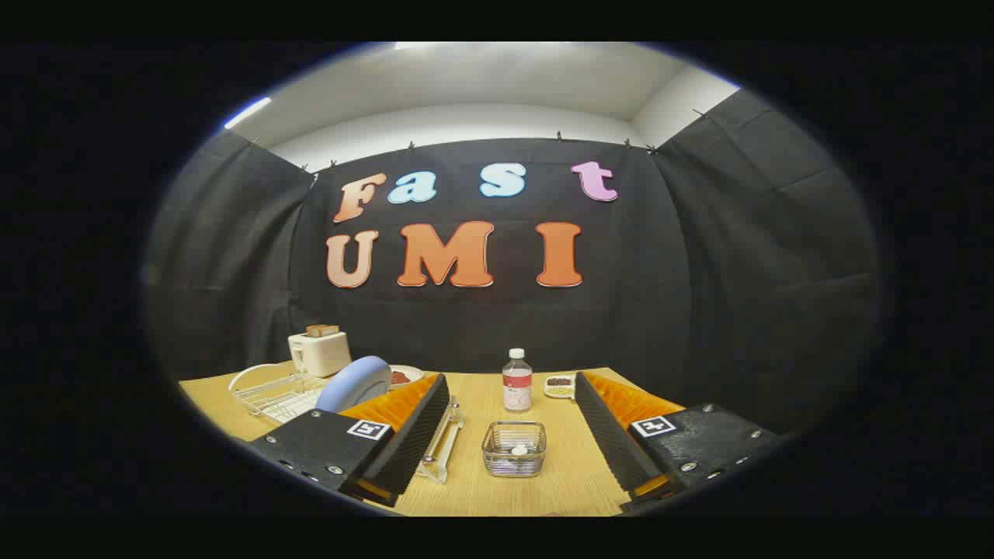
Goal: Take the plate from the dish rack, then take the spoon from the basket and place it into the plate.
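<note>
On the wooden table (474, 392), far to the left, a pale blue plate (353, 384) stands on its edge in a white wire dish rack (272, 392). The claw (512, 435) is wide open and holds nothing. Between its fingers sits a small wire basket (513, 449) with the spoon (519, 451) inside. A bottle (516, 380) stands beyond the basket. A toaster (319, 351) sits behind the rack.

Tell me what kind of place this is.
Likely a staged kitchen tabletop inside a cloth-walled booth: a toaster, a wire dish rack holding a blue plate, and a basket sit on a wooden table. The gripper is open, empty.
</note>
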Motion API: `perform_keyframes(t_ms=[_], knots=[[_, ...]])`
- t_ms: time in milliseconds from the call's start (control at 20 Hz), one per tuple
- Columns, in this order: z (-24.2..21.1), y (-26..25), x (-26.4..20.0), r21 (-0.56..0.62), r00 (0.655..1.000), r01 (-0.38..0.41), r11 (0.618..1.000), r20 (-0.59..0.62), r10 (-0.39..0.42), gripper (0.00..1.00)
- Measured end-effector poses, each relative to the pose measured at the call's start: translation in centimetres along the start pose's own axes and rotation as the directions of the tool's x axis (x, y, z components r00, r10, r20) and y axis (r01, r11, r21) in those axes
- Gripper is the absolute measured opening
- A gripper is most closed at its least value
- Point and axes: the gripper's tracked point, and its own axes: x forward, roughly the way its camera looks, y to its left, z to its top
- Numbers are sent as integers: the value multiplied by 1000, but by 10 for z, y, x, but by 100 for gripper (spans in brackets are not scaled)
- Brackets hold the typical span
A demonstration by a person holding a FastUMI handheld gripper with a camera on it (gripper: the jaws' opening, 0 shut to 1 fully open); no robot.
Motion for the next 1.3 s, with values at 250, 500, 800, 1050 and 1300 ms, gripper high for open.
perform_keyframes(t_ms=[250, 500, 800, 1050, 1300], knots=[[2, 3, 3, -18, 1000, -7, 1000, 6, 7, 97], [2, 11, 7, 7, 1000, -28, 1000, 10, 27, 97], [0, 18, 10, 7, 999, -42, 999, 2, 42, 97], [6, 40, 15, 19, 995, -99, 995, -6, 100, 97], [9, 60, 23, 30, 987, -158, 987, -28, 159, 97]])
